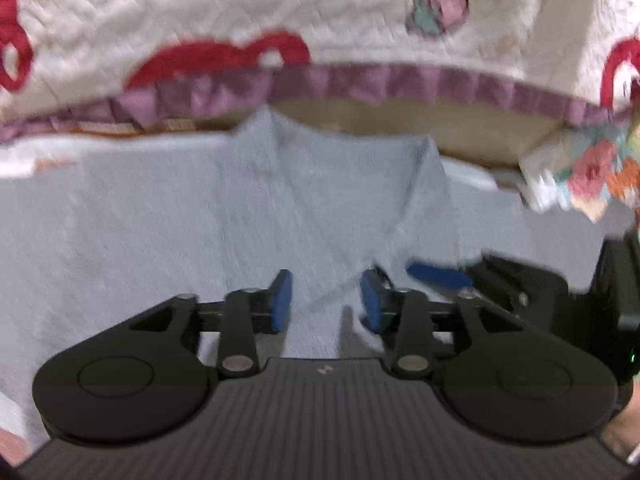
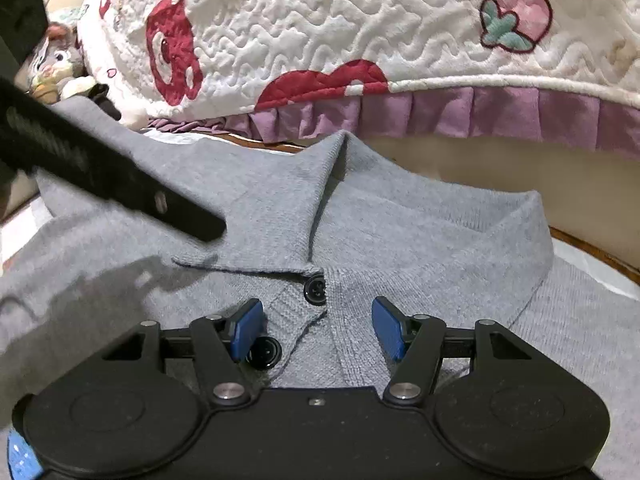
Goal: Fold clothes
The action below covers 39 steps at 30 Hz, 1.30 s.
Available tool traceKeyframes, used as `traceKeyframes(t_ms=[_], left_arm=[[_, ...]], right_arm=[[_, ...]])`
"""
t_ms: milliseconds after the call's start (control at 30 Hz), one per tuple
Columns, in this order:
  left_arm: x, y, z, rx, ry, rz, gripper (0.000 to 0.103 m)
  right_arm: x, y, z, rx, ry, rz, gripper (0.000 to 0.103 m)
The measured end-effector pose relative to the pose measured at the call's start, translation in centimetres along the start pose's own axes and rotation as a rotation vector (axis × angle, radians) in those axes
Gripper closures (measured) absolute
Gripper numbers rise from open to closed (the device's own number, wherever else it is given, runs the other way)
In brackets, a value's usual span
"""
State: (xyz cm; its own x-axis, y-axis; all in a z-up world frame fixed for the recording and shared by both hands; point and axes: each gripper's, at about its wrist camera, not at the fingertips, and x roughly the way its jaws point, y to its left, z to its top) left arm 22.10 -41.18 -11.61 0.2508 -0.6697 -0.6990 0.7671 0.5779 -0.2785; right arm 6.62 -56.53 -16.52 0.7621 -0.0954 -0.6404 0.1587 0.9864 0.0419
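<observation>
Two hand-held grippers hover low over a grey knit cardigan (image 2: 400, 232), which lies spread front-up below the frilled edge of a white quilt (image 2: 360, 40). Nearest the lens, the right gripper (image 2: 318, 330) stands with jaws spread and nothing between them, straddling the button placket just below the collar (image 2: 256, 216); one black button (image 2: 315, 289) sits just ahead of its pads, a second beside its left finger. The left gripper (image 1: 326, 302), likewise spread and empty, hangs just beside the collar; its view is blurred. Whether a fold is being set up or smoothed cannot be told. A clean grip here would likely need a pinch on a single layer of knit, clear of the buttons. Beyond the collar lies the quilt, printed with red bears and strawberries.
</observation>
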Motion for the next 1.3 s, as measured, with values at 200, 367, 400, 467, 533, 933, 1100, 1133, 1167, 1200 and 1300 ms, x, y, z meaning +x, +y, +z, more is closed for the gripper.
traceKeyframes(t_ms=[200,367,400,467,533,933,1100,1133,1167,1200,1300], left_arm=[[1.8,2.2,-1.3,-0.078,0.013,0.04,0.056],[2.7,2.9,-2.5,-0.079,0.039,0.066,0.054],[2.5,2.9,-2.5,-0.076,0.038,0.073,0.054],[1.8,2.9,-2.4,-0.081,0.043,0.093,0.054],[0.5,3.2,-2.4,-0.065,0.045,0.145,0.054],[-18.3,18.5,-4.5,-0.271,-0.273,0.672,0.046],[-19.6,23.5,-5.2,-0.468,-0.347,0.634,0.046],[-19.0,24.0,-5.1,-0.468,-0.336,0.611,0.044],[-18.4,24.5,-4.8,-0.476,-0.322,0.603,0.044],[-17.7,25.1,-4.4,-0.494,-0.303,0.611,0.043],[-16.0,26.5,-3.3,-0.561,-0.282,0.638,0.043]], right_arm=[[-0.3,-0.4,0.1,0.048,0.012,0.012,0.037],[-0.4,-1.4,0.3,0.139,0.016,0.055,0.035],[-0.4,-1.7,0.4,0.166,0.02,0.06,0.035],[-0.5,-2.2,0.5,0.215,0.028,0.064,0.035],[-0.8,-2.4,0.6,0.239,0.026,0.053,0.035],[-5.3,0.1,-0.3,0.219,0.011,0.127,0.034],[-4.7,1.9,-0.3,0.127,-0.017,0.16,0.035],[-4.6,2.0,-0.2,0.117,-0.02,0.157,0.035],[-4.5,2.1,-0.1,0.115,-0.025,0.148,0.035],[-4.4,2.1,0.0,0.113,-0.029,0.138,0.035],[-4.3,1.8,0.1,0.123,-0.029,0.121,0.035]])
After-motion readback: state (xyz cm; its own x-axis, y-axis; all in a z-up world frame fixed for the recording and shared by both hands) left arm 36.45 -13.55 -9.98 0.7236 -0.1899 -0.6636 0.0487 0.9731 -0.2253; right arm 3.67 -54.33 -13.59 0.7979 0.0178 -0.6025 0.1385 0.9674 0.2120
